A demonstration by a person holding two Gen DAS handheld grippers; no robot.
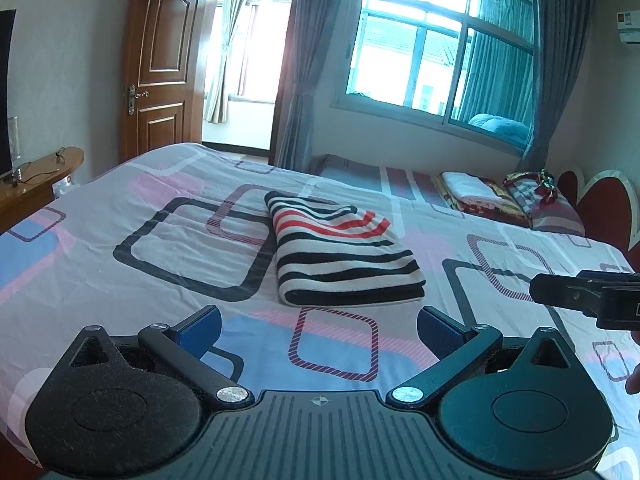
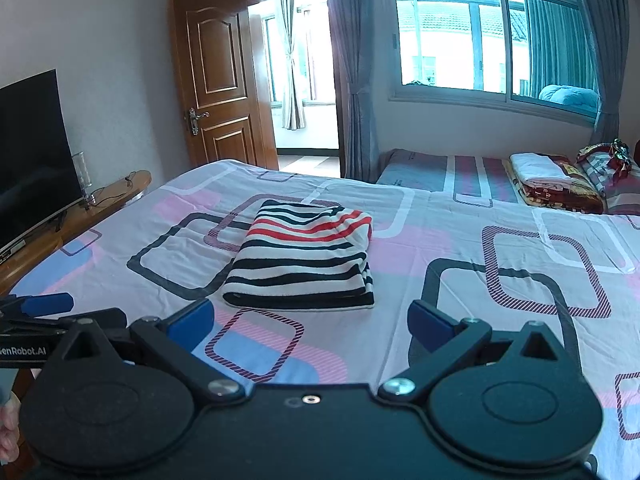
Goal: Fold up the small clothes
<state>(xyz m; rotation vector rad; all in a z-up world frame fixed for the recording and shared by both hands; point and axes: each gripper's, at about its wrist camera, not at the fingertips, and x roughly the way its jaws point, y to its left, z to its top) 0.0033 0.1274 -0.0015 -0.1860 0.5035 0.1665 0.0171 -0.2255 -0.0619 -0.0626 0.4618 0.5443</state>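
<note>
A striped garment (image 1: 340, 252), black, white and red, lies folded into a neat rectangle on the patterned bed sheet (image 1: 160, 240); it also shows in the right wrist view (image 2: 304, 256). My left gripper (image 1: 320, 332) is open and empty, held just short of the garment's near edge. My right gripper (image 2: 310, 322) is open and empty too, also just short of the garment. The right gripper shows from the side at the right edge of the left wrist view (image 1: 584, 292). The left gripper shows at the left edge of the right wrist view (image 2: 44, 312).
A second bed (image 2: 460, 176) with folded blankets (image 2: 548, 180) stands beyond, under the window. A TV (image 2: 32, 152) on a wooden stand (image 2: 100, 208) is at the left. An open wooden door (image 2: 220, 80) is at the back.
</note>
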